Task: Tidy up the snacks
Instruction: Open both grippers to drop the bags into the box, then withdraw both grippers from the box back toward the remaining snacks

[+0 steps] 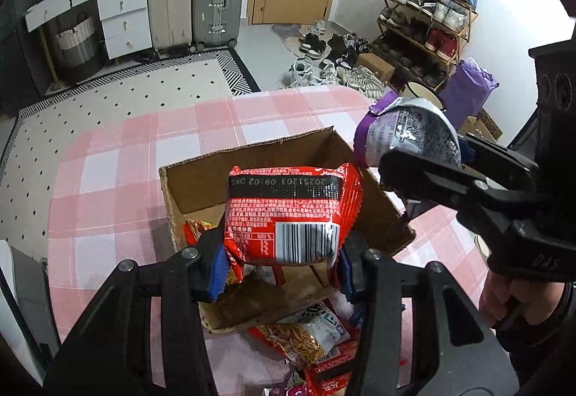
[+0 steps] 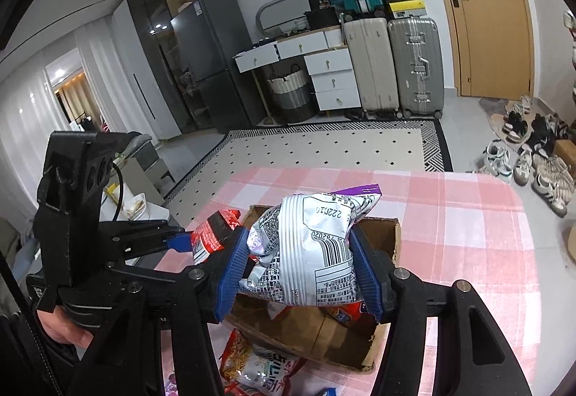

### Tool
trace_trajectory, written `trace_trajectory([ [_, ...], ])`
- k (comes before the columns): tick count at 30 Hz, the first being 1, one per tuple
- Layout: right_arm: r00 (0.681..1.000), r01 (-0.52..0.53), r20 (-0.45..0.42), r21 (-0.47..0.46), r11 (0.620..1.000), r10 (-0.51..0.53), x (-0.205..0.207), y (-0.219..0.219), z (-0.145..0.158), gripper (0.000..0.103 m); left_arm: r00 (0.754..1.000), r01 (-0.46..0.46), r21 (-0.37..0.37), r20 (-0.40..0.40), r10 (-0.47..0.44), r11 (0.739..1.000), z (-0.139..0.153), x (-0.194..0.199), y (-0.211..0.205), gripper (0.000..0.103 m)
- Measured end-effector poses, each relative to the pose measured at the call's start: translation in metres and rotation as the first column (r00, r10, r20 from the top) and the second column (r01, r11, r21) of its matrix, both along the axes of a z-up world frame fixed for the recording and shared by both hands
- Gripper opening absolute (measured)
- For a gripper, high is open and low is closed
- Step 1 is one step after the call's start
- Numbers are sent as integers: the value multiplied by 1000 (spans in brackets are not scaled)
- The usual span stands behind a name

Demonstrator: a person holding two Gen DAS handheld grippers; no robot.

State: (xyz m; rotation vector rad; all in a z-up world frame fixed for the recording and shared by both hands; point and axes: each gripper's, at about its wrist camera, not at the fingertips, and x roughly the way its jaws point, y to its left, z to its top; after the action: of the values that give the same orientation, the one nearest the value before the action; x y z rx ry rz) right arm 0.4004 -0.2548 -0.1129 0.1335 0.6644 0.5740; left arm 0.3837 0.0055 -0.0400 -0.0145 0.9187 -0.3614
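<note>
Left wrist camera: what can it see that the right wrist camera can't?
Only the left wrist view shows the shoe rack and a purple bag beside it. Only the right wrist view shows the grey fridge. Both show the cardboard box, the red snack packet in the left tongs and the silver snack packet in the right tongs.

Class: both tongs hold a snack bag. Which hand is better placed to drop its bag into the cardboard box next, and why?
Left. Its tongs hold the red bag directly over the cardboard box; the right tongs' silver-purple bag hangs by the box's rim.
</note>
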Motion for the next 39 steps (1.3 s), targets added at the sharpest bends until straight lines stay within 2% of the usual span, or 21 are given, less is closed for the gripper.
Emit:
trace_trajectory([
  [9,999,10,-32,-14,1000,-11,18,2,-19,59,999,-3,18,-33,3,1000,-24,21,-4,46],
  [10,999,11,-36,-14,1000,-12,19,2,-19,60,999,-10,27,-42,11,1000,-25,22,-4,53],
  [11,999,9,-37,-10,1000,-9,20,2,-20,68,999,-13,33,-45,15,999,-27,23,-5,61],
  [13,1000,6,-23,-10,1000,-7,18,3,-18,79,999,-20,35,-35,22,999,-27,23,-4,66],
  [18,1000,20,8,0,1000,-20,12,-2,-10,82,1000,-22,27,10,22,999,-14,12,-1,78],
  [30,996,33,78,12,999,-34,-26,-8,25,89,995,-41,46,91,36,998,23,-36,3,79],
  [39,990,27,138,3,1000,-27,-63,-6,46,98,988,-39,58,150,30,998,50,-82,0,81],
])
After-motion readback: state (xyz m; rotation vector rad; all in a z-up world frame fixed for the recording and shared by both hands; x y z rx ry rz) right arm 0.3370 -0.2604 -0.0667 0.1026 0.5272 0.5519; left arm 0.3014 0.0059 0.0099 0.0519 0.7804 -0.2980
